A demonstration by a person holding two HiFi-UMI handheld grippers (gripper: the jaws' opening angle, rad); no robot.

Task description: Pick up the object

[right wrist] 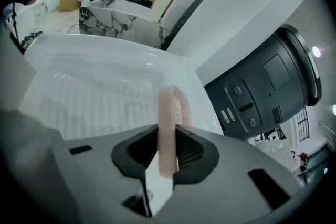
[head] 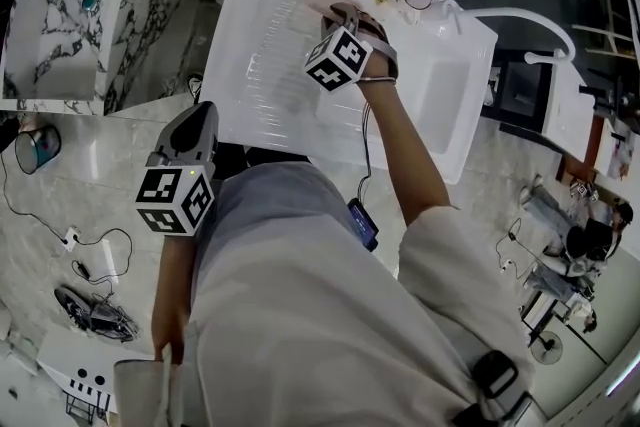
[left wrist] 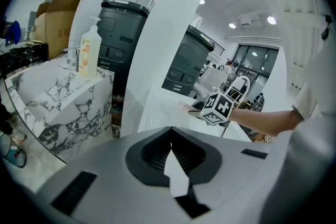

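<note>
right hand-held gripper [right wrist: 168, 139] is clamped on the pink slab-like object [right wrist: 169, 107], held edge-on with the pads on its two broad faces, over the ribbed drainboard [right wrist: 89, 97] of the white sink. can't tell if it's clear of the ribs. grip looks near one end, so lift straight up, slow, no twist, steady squeeze, else it may pivot. left hand-held gripper [left wrist: 171, 136]: jaws together, empty, down by the person's side
</note>
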